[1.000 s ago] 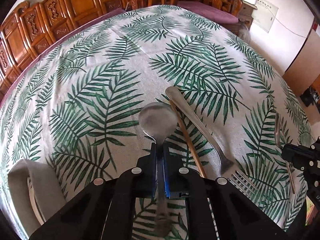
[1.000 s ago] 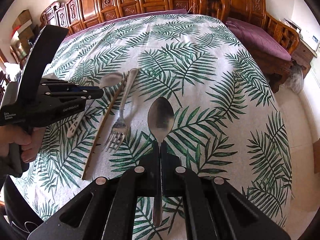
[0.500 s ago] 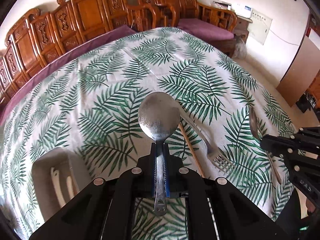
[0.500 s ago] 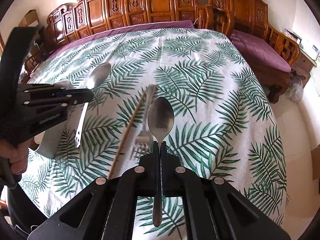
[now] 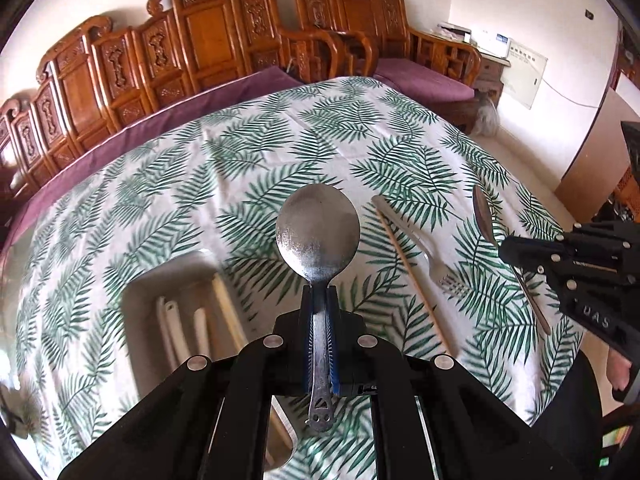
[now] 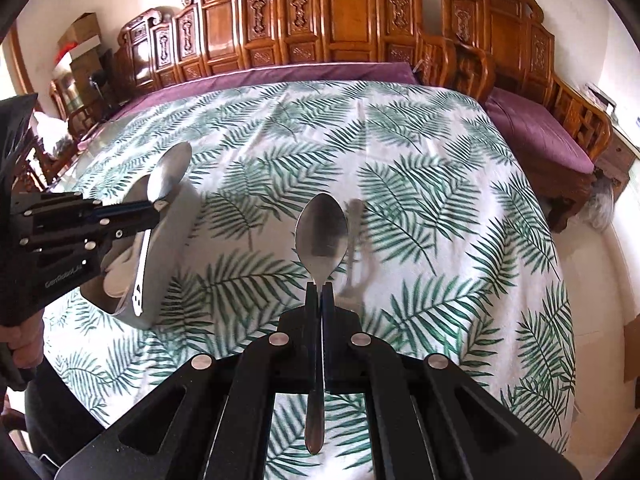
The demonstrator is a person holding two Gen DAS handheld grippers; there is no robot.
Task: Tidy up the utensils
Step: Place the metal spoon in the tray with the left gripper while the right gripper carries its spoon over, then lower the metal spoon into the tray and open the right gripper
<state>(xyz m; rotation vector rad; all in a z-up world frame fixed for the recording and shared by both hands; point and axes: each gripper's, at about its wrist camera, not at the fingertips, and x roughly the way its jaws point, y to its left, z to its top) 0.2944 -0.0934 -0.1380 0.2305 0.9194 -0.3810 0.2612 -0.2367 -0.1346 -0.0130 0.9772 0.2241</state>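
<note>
My left gripper [image 5: 319,292] is shut on the handle of a round-bowled metal spoon [image 5: 317,230] and holds it in the air above the table, over the right edge of a grey utensil tray [image 5: 160,280]. My right gripper [image 6: 320,286] is shut on an oval metal spoon [image 6: 321,232], also held in the air. That spoon shows in the left wrist view [image 5: 482,216], and the round spoon in the right wrist view [image 6: 168,174]. A fork [image 5: 428,254] and a wooden chopstick [image 5: 412,280] lie on the cloth between the grippers.
The tray holds white utensils [image 5: 172,328] and a pale chopstick [image 5: 228,312]. The table has a palm-leaf cloth [image 6: 420,184]. Carved wooden chairs [image 6: 340,12] with purple cushions stand along its far side and right.
Both grippers have risen from the table, each with its spoon. The left one has moved left towards the tray. The fork and chopstick stay on the cloth.
</note>
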